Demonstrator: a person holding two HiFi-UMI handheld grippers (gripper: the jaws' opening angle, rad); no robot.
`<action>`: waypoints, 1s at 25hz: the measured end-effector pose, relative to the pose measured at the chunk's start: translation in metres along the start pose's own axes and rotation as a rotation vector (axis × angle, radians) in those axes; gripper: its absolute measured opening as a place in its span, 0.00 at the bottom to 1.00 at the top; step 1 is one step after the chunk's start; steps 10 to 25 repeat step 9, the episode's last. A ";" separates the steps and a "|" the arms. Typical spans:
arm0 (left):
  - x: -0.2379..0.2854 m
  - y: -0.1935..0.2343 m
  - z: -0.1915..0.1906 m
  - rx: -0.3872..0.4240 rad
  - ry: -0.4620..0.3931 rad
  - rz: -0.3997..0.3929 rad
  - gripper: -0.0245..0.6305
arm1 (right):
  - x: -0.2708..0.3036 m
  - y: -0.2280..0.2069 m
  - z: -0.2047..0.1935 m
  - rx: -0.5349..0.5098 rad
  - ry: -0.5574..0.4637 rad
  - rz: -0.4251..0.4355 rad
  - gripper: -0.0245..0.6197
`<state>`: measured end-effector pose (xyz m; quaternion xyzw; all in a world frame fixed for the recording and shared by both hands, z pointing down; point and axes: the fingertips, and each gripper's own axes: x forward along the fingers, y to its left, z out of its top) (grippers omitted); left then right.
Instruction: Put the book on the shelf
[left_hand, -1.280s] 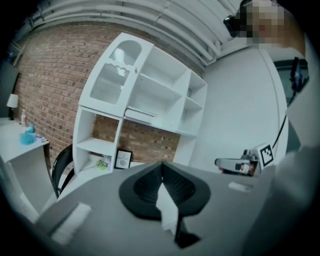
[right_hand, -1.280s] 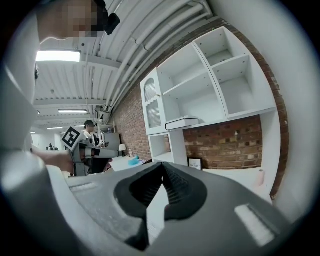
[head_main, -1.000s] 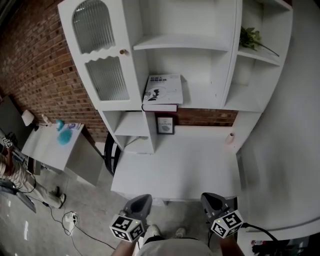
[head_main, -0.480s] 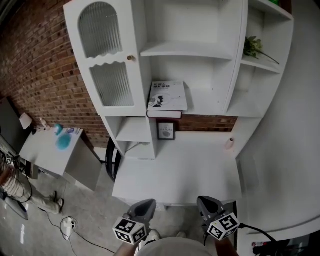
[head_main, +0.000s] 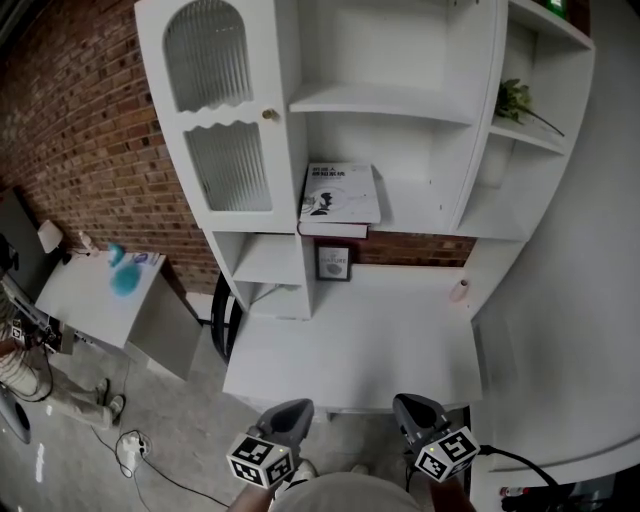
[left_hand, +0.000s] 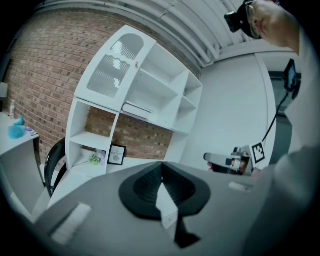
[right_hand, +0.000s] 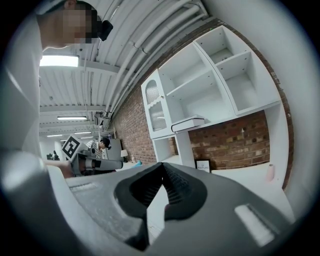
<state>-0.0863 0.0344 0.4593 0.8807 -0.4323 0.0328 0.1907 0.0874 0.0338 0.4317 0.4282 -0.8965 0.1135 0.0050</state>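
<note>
A white book (head_main: 340, 194) with a dark cover picture lies flat on a middle shelf of the white shelf unit (head_main: 400, 100); in the right gripper view the book (right_hand: 188, 123) shows as a slab on that shelf. My left gripper (head_main: 292, 411) and right gripper (head_main: 407, 408) hang low at the near edge of the white desk (head_main: 350, 330), far from the book. Both are shut with nothing between the jaws. In the left gripper view the left gripper (left_hand: 161, 170) points toward the shelf unit; the right gripper (right_hand: 161, 171) does the same.
A small framed picture (head_main: 333, 262) stands at the back of the desk, and a small pink object (head_main: 459, 290) at its right. A plant (head_main: 518, 100) sits on the right shelf. A glass-door cabinet (head_main: 215, 110) forms the unit's left. A side table (head_main: 90, 290) stands left.
The head view has shifted slightly, so the shelf unit and book sit a little lower and further right in frame. Both grippers stay shut at the desk's near edge.
</note>
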 end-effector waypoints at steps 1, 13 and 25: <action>0.000 0.000 0.000 0.000 0.001 -0.001 0.04 | 0.000 -0.001 -0.001 0.002 -0.002 0.001 0.04; 0.000 0.000 -0.003 -0.008 0.004 0.006 0.04 | 0.002 -0.002 -0.007 0.017 0.002 0.012 0.04; 0.000 0.000 -0.003 -0.008 0.004 0.006 0.04 | 0.002 -0.002 -0.007 0.017 0.002 0.012 0.04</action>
